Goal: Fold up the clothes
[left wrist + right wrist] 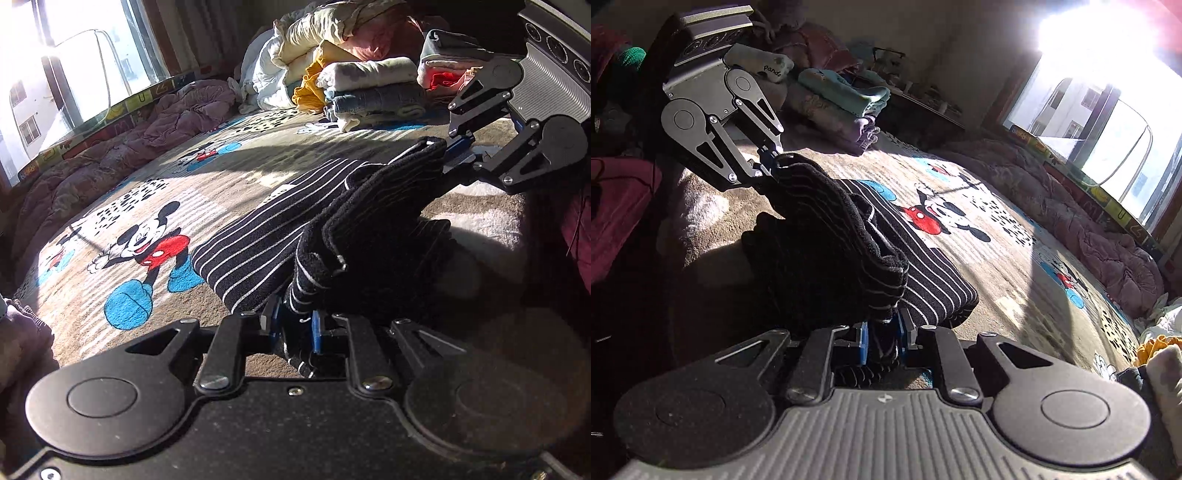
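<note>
Left wrist view: left gripper [295, 325] pinches the black striped garment [255, 236] at bottom centre; right gripper [448, 155], upper right, pinches its far edge, rest lying mid-frame on the Mickey blanket [147, 206]. Keep both edges level, lay over squarely. Only legible text: "panda" on cloth [764, 64], right wrist view upper left.

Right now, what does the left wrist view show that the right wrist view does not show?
Only the left wrist view shows the stack of folded clothes with red fabric beside it. Only the right wrist view shows the folded teal garment on a purple pile. Both show the striped black garment, gripped by the left tongs and right tongs, on the Mickey Mouse blanket.
</note>
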